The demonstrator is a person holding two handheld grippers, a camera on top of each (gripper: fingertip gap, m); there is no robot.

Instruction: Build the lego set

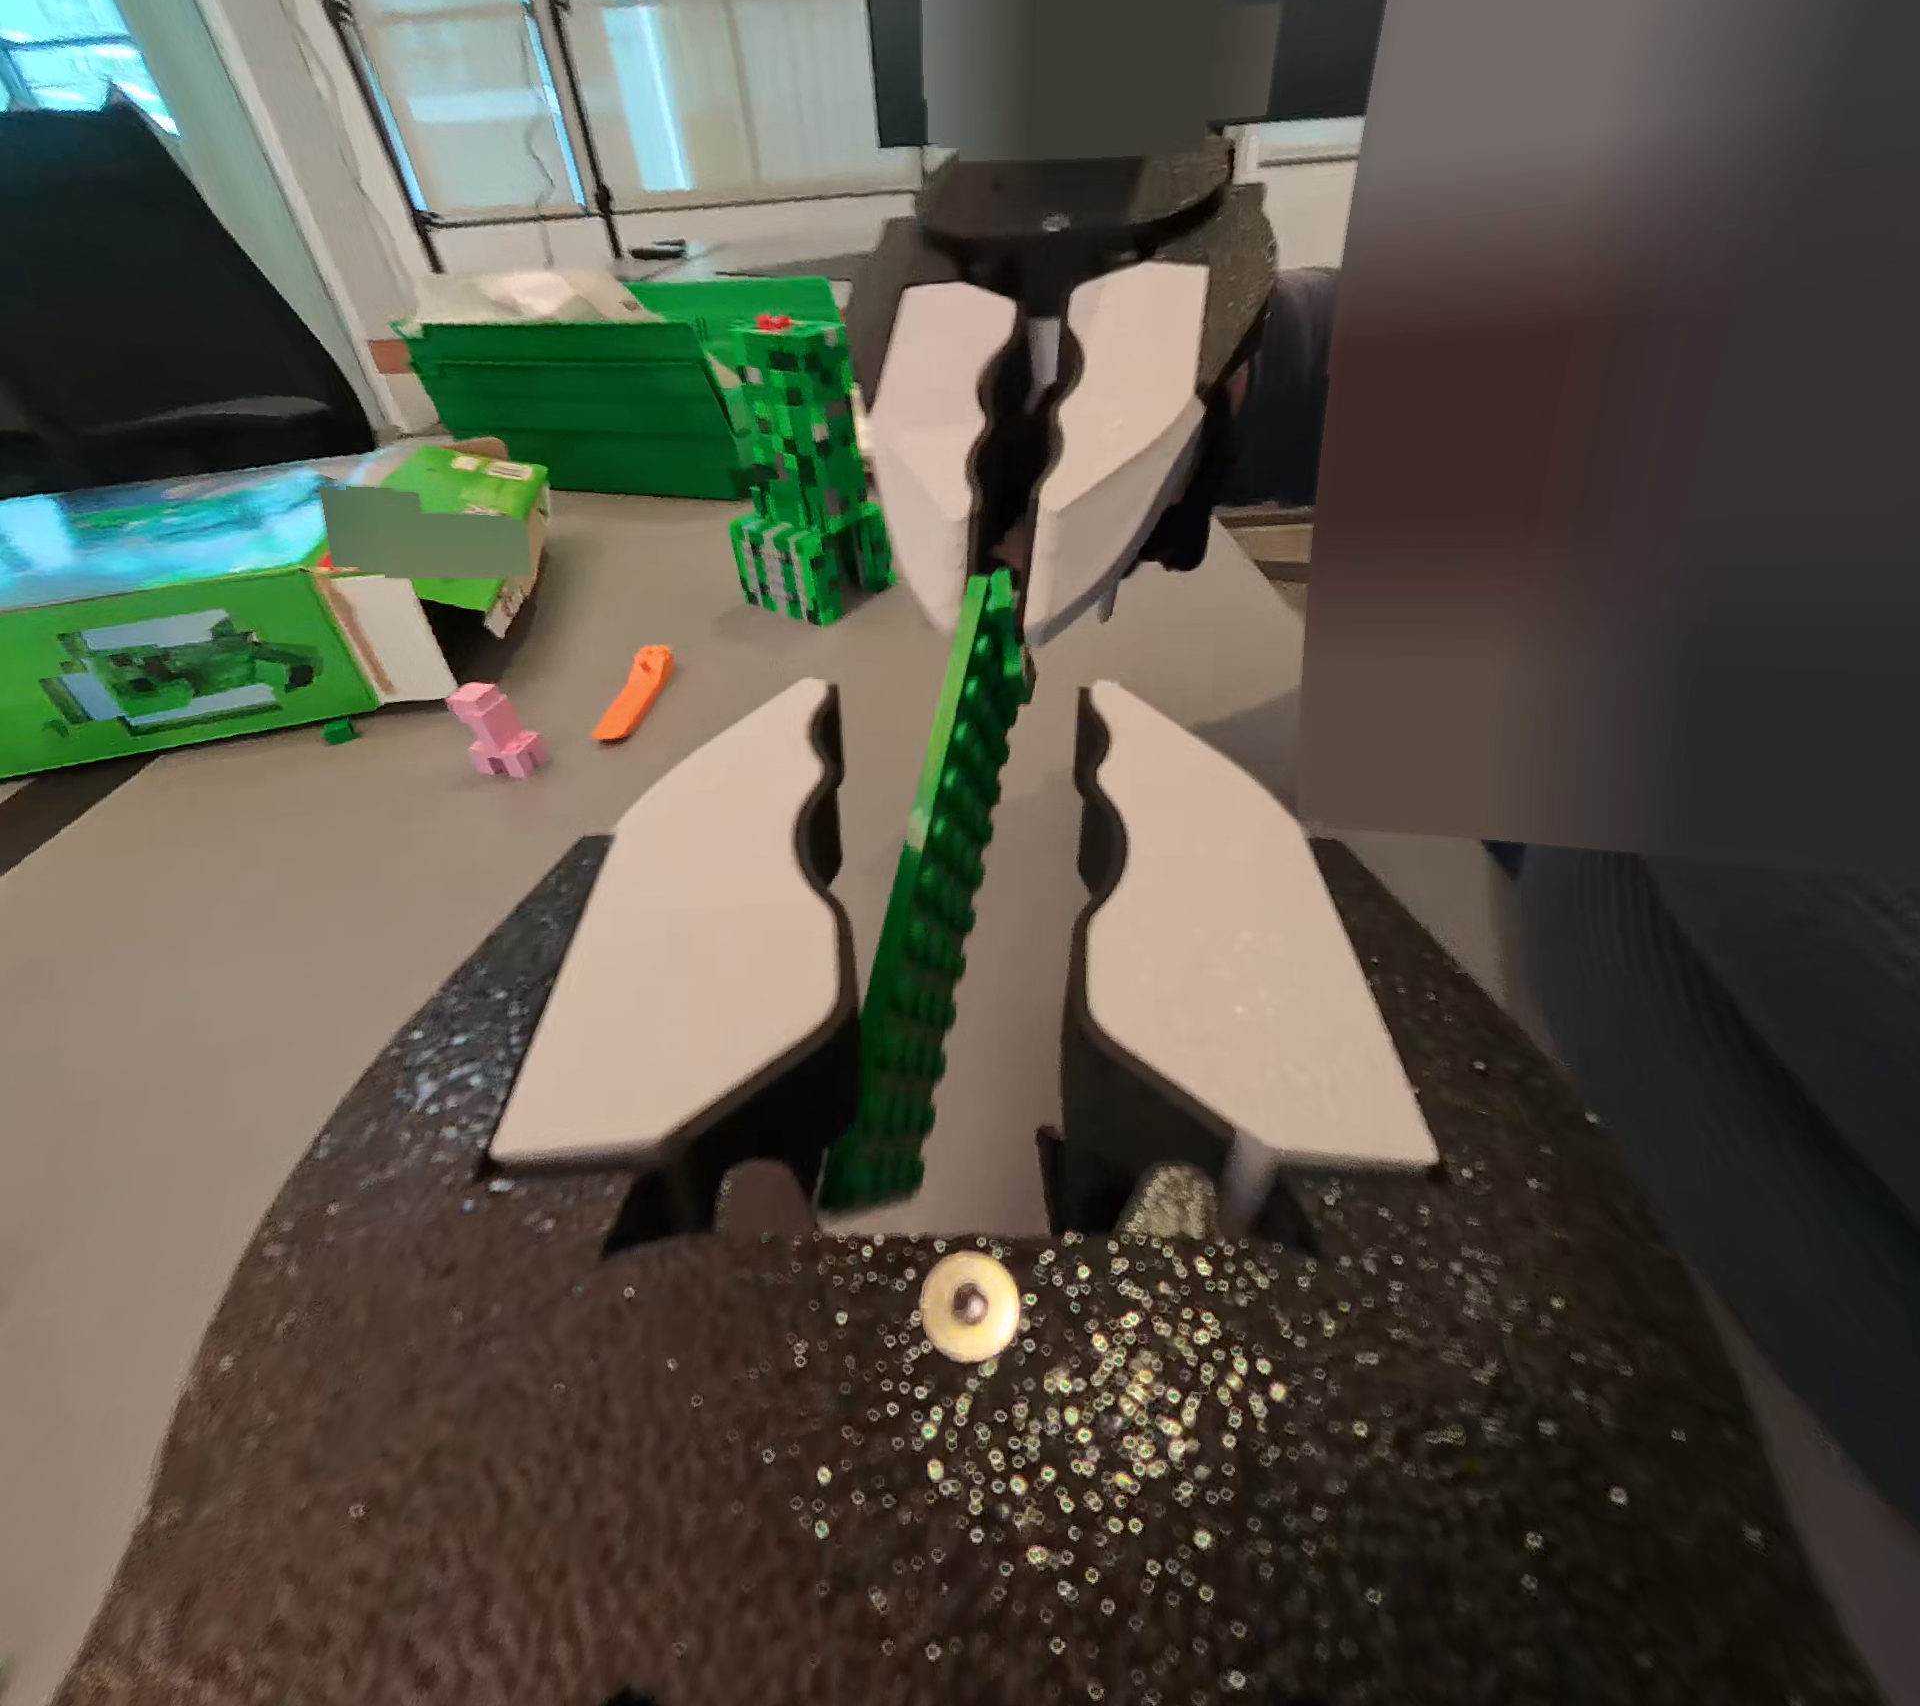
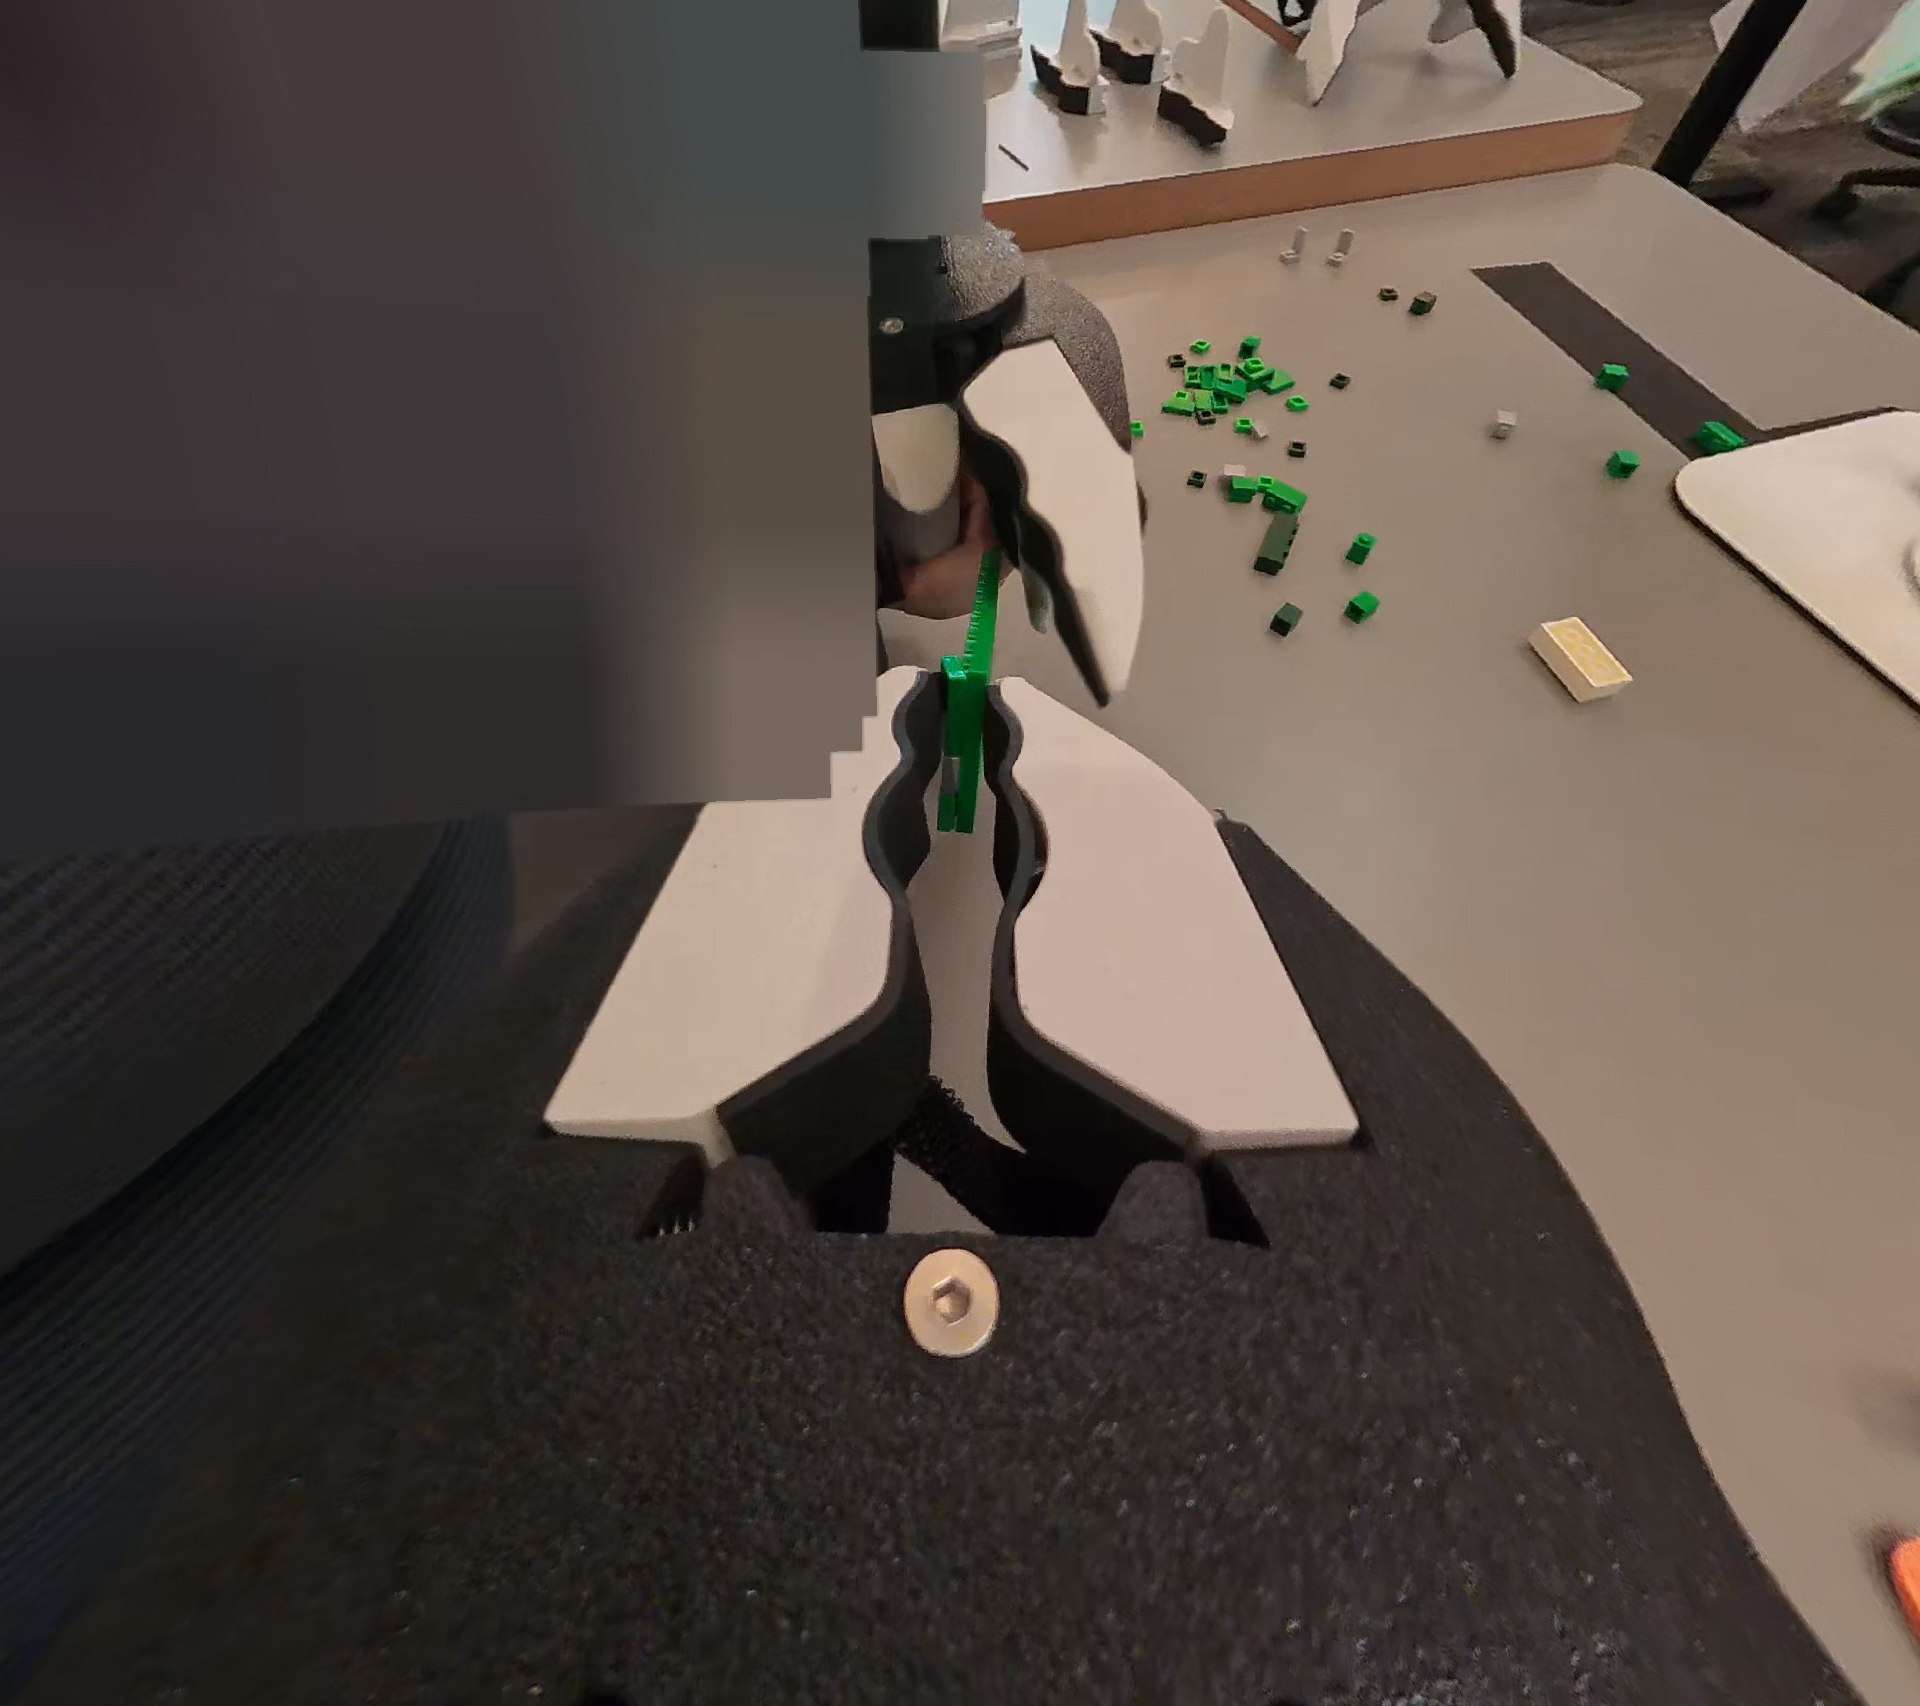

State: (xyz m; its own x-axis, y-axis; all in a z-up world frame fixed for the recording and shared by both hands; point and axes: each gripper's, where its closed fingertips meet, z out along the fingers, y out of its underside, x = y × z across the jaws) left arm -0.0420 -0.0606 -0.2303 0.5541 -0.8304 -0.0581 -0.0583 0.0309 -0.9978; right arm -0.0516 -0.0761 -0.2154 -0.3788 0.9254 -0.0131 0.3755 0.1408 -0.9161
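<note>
A flat green studded plate [image 1: 956, 877] hangs edge-on above the grey table [image 1: 260, 929], between my two grippers. My left gripper [image 1: 956, 700] is open; the plate stands between its fingers [image 1: 727, 877] and the pads do not press on it. My right gripper [image 1: 992, 607] faces it and is shut on the plate's far end. In the right wrist view my right gripper [image 2: 961, 685] pinches the green plate [image 2: 961, 742] between its pads, with a smaller green piece stuck on the plate's side. The open left gripper [image 2: 997, 596] surrounds the other end.
A green block figure [image 1: 800, 461], green boxes [image 1: 177, 648], a pink block pig [image 1: 494, 726] and an orange tool [image 1: 634, 695] lie to the left. Loose green bricks [image 2: 1236, 399], a cream brick [image 2: 1579, 659] and a white tray [image 2: 1808, 534] lie to the right. A person stands close by.
</note>
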